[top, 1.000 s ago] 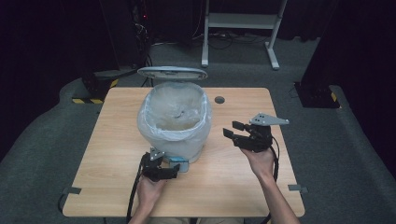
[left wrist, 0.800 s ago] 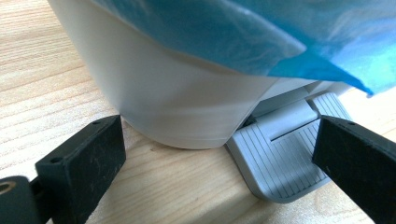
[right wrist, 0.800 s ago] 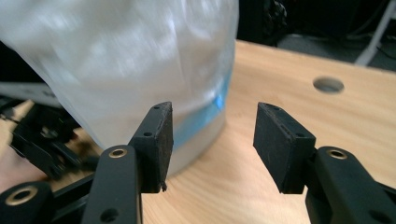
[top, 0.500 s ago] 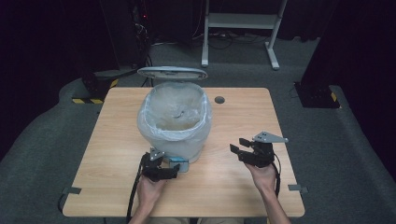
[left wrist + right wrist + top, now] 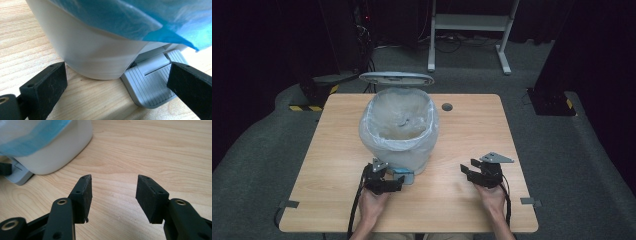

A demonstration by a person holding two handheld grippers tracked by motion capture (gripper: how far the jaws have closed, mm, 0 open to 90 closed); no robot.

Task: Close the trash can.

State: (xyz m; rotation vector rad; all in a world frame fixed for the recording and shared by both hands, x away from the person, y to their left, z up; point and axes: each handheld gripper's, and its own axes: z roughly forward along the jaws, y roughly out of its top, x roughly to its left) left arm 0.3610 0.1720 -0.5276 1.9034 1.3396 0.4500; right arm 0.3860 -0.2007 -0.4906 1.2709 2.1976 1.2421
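— Where stands the white plastic pedal bin [image 5: 399,132] with its bluish liner?
— On the light wooden table [image 5: 472,200], lid up. The left gripper [image 5: 393,184], jaws spread, is at its grey foot pedal [image 5: 152,85].
— And the right gripper [image 5: 468,169]?
— Released, beside the bin, holding nothing.

A light wooden tabletop [image 5: 472,130] stands on grey carpet [image 5: 562,150] in a dark room, with a white desk frame [image 5: 469,22] far beyond the right hand-held gripper [image 5: 469,169].

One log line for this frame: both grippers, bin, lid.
left gripper: open, at pedal | right gripper: open, holding nothing, over table | bin: bagged, lid up
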